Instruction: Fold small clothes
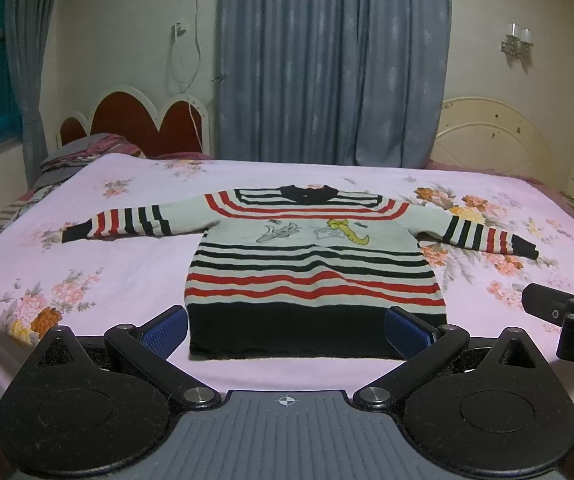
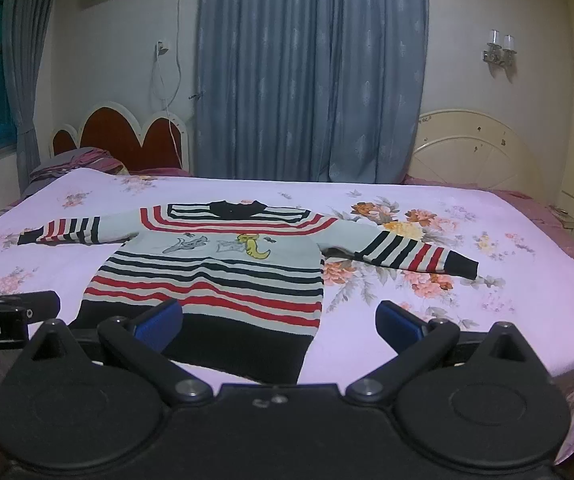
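The striped sweater [image 1: 311,264] is lying flat on the pink floral bedsheet [image 1: 127,280] (sleeves spread wide). The left gripper [image 1: 287,330] and right gripper [image 2: 281,322] are hovering above its hem, jaws wide apart, gripping nothing.

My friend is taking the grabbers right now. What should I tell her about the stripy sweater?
Left gripper: open, empty, above the bed's near edge.
Right gripper: open, empty, beside it.
Striped sweater: flat on the pink flowered sheet, front up, both sleeves spread sideways, black hem nearest the grippers.
Done: nothing folded yet.
Left: fold both sleeves in, then fold the body.
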A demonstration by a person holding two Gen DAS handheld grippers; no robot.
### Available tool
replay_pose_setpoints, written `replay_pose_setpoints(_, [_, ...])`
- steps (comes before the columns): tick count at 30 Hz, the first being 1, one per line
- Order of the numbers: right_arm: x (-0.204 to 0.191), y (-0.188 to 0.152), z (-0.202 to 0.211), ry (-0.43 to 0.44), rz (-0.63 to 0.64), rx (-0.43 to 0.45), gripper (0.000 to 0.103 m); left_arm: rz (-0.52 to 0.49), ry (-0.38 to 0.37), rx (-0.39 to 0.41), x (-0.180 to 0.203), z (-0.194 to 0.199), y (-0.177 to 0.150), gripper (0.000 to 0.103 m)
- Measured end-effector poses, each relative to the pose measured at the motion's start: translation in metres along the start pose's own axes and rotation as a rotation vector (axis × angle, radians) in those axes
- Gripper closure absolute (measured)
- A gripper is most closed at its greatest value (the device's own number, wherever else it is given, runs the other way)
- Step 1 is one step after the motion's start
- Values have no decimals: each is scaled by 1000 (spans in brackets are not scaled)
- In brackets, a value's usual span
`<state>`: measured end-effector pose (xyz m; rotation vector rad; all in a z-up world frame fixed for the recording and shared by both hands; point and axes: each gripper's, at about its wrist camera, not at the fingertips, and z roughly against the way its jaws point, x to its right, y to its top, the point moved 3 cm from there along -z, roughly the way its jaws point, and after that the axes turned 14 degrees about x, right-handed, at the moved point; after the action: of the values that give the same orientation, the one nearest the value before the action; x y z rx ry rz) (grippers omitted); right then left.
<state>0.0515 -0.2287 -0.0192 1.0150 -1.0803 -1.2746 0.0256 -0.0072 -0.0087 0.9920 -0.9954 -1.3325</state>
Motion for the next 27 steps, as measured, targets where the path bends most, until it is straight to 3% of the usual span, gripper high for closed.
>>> replay_pose_setpoints(27, [-3,2,-2,4,2,1,1,12,3,3,-8,4,-2,0])
